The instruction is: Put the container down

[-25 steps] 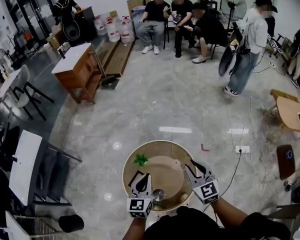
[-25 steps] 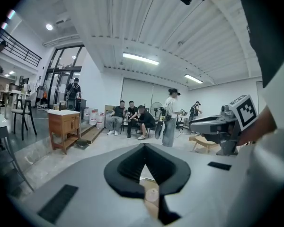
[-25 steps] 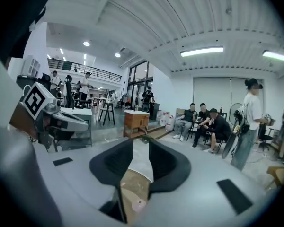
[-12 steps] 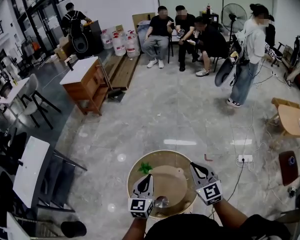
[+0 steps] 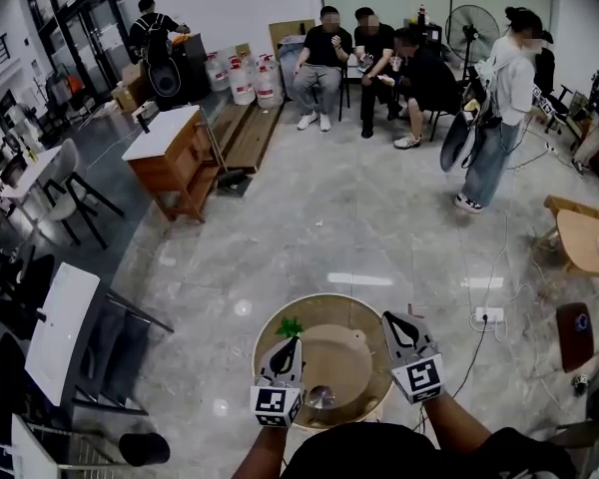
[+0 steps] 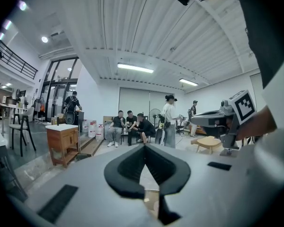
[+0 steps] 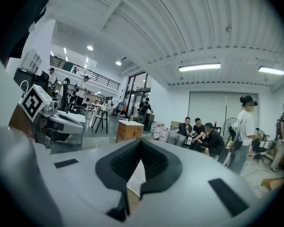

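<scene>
A small shiny metal container (image 5: 321, 397) stands on the near side of the round wooden table (image 5: 270, 339), on a pale round board (image 5: 331, 362). My left gripper (image 5: 291, 343) hovers just left of the container, jaws shut and empty; in the left gripper view its tips (image 6: 144, 146) meet, pointing out over the room. My right gripper (image 5: 390, 318) hangs over the table's right rim, also shut with nothing held; its tips (image 7: 141, 141) touch. A green sprig (image 5: 290, 325) lies at the table's far left.
Seated people (image 5: 369, 38) and a standing person (image 5: 501, 88) fill the far side. A wooden cabinet (image 5: 170, 153) stands at the left, chairs (image 5: 80, 337) at the near left, a small wooden table (image 5: 584, 233) and a power strip (image 5: 485, 315) with cables at the right.
The right gripper's jaws have closed from open. Both grippers have drawn slightly back toward me; the metal container stays on the table.
</scene>
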Tool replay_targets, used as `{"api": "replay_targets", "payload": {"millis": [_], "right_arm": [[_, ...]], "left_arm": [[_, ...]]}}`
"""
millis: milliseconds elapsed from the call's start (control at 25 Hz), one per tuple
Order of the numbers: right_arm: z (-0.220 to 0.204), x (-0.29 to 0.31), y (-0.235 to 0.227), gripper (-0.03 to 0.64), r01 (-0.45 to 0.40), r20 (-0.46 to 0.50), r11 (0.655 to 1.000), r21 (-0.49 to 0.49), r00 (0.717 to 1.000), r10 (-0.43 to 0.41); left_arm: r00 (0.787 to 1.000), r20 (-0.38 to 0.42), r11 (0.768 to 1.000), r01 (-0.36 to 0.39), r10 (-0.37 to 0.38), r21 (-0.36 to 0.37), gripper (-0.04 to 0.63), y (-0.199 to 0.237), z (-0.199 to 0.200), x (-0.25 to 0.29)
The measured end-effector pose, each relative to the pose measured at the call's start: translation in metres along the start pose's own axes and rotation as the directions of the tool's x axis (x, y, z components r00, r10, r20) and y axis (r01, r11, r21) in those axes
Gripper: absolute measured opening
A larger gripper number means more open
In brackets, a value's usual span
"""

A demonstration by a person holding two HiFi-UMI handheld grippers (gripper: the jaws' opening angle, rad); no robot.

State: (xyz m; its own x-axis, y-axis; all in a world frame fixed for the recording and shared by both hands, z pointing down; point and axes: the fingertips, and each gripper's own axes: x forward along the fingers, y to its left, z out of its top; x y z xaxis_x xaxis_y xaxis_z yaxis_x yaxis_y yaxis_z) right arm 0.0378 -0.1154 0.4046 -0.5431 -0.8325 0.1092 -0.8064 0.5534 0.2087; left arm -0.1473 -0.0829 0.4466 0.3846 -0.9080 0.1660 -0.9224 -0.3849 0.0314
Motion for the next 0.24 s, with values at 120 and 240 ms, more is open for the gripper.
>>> {"api": "replay_targets", "payload": {"millis": [120, 240], "right_arm": [[0.0044, 0.0040, 0.0036, -0.002, -0.006, 0.010, 1.000, -0.001, 1.000, 0.006], [0.0076, 0.0095, 0.0077, -0.002, -0.012, 0.016, 1.000, -0.003, 1.000, 0.012]], "left_arm": [[1.000, 0.017, 1.000, 0.019, -0.019, 0.016, -0.003, -0.0045, 0.0020, 0.0036], [1.000, 0.018, 1.000, 0.013, -0.013, 0.004, -0.003, -0.0019, -0.0011, 0.0047]]}}
